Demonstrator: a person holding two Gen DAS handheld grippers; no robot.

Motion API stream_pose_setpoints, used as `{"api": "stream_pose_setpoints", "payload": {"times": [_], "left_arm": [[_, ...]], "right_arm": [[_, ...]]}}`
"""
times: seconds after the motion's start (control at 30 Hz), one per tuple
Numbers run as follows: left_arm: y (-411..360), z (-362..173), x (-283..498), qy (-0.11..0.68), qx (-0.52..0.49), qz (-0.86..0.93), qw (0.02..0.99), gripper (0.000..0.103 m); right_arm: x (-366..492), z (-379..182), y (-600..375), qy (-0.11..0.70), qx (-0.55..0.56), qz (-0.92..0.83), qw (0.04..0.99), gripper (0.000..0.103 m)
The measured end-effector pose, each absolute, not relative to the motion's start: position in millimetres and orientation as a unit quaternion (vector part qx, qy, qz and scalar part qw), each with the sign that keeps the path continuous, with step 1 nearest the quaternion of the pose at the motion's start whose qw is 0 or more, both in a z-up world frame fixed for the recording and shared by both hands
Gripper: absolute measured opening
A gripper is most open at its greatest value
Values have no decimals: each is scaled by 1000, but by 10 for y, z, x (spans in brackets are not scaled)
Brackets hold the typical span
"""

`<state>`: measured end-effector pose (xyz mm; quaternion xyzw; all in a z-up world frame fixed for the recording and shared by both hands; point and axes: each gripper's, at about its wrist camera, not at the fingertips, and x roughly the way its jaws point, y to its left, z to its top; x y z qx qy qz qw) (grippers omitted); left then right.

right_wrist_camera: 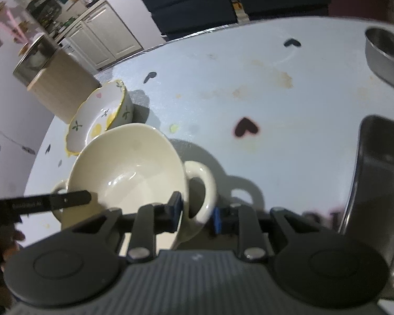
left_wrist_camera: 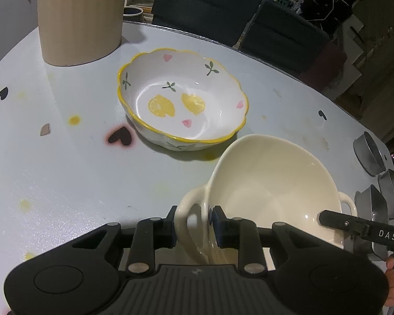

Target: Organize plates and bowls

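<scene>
A cream two-handled bowl (left_wrist_camera: pixel 273 183) is held tilted just above the pale blue table (left_wrist_camera: pixel 65 178). My left gripper (left_wrist_camera: pixel 194 225) is shut on one loop handle (left_wrist_camera: pixel 190 210). My right gripper (right_wrist_camera: pixel 197 210) is shut on the other handle (right_wrist_camera: pixel 201 183) of the same bowl (right_wrist_camera: pixel 128 165). A white lemon-print bowl (left_wrist_camera: pixel 182 99) with a yellow scalloped rim sits upright on the table just beyond the cream bowl. It also shows in the right wrist view (right_wrist_camera: pixel 99 115), at the far left.
A tall beige ribbed canister (left_wrist_camera: pixel 78 18) stands at the back left. Several steel cups (left_wrist_camera: pixel 373 157) sit at the table's right edge. A steel bowl (right_wrist_camera: pixel 388 57) and a steel tray (right_wrist_camera: pixel 380 183) lie on the right. Dark chairs (left_wrist_camera: pixel 223 8) stand behind the table.
</scene>
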<state>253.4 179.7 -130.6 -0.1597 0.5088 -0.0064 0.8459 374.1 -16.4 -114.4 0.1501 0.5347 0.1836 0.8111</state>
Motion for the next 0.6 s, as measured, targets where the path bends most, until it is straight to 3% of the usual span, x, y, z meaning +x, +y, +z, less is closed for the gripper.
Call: {"api": "stream_pose_setpoints", "payload": {"times": [0.6], "left_arm": [[1746, -1263, 2457, 484, -140, -6, 864, 29]], "right_arm": [[3690, -1132, -103, 521, 125, 183, 824, 28]]}}
